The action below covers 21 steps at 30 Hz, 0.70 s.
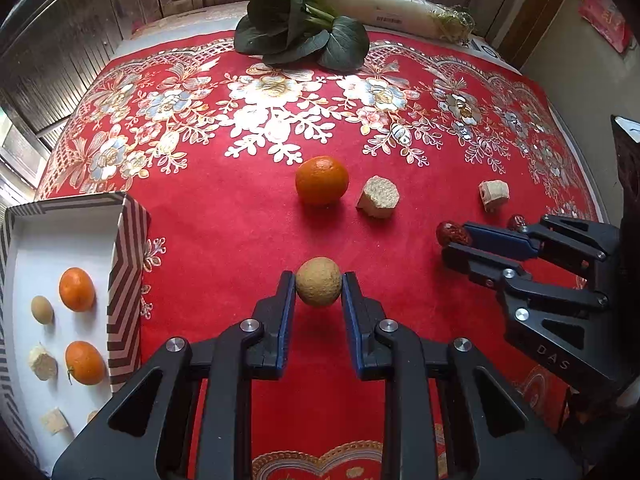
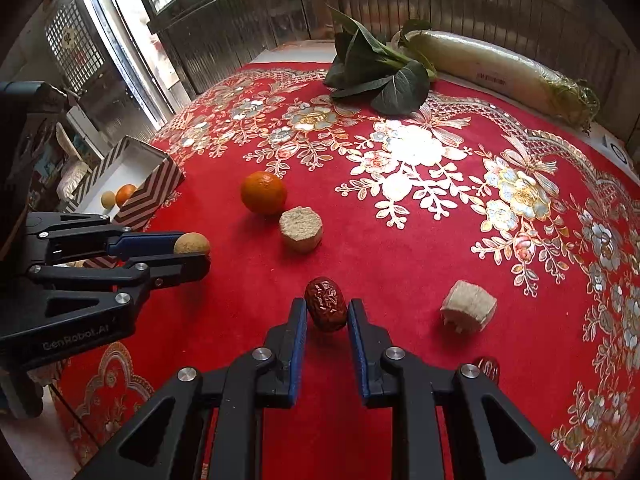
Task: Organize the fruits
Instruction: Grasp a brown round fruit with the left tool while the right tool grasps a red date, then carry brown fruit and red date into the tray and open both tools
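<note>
Fruits were mid-sort: our left gripper pinched a tan round fruit just above the red cloth, our right gripper clasped a red date. Next, we judged, both needed carrying left to the striped box (already part filled). A second date sat half hidden behind our right gripper.

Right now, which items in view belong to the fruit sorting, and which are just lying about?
Job:
- round tan longan in left gripper
- wrinkled red date in right gripper
- loose orange tangerine
- second red date
- striped white-lined box already holding fruit

Lying about:
- dark leafy greens
- long white radish
- two pale cut chunks, unidentifiable
</note>
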Each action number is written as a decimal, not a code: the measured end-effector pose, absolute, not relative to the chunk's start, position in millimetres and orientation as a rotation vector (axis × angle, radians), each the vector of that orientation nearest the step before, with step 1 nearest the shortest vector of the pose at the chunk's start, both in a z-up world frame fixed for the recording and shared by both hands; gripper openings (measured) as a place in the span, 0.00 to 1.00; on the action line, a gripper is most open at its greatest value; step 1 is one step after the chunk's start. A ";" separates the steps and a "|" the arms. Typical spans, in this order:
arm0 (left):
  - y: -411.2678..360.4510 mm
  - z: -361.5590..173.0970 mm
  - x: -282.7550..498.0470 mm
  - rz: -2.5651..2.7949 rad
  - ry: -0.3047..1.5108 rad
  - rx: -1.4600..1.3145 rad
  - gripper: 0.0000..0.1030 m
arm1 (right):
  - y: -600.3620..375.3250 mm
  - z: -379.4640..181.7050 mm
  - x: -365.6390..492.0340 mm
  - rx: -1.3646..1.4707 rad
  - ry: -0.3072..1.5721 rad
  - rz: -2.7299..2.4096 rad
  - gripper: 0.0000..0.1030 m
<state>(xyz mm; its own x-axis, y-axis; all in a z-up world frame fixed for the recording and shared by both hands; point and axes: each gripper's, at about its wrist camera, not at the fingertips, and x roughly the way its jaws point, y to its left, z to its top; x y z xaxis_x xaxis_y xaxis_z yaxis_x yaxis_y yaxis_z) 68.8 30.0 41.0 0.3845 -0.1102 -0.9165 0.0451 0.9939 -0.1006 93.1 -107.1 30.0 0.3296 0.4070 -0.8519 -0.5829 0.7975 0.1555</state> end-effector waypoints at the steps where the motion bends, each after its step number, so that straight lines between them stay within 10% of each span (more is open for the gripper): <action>1: 32.1 42.9 65.2 -0.095 1.167 -0.061 0.22 | -107.2 32.4 88.7 -0.179 1.049 0.658 0.19; 21: 112.3 63.0 -11.2 0.109 1.133 -0.112 0.22 | -14.5 56.7 15.9 -0.252 1.030 0.895 0.19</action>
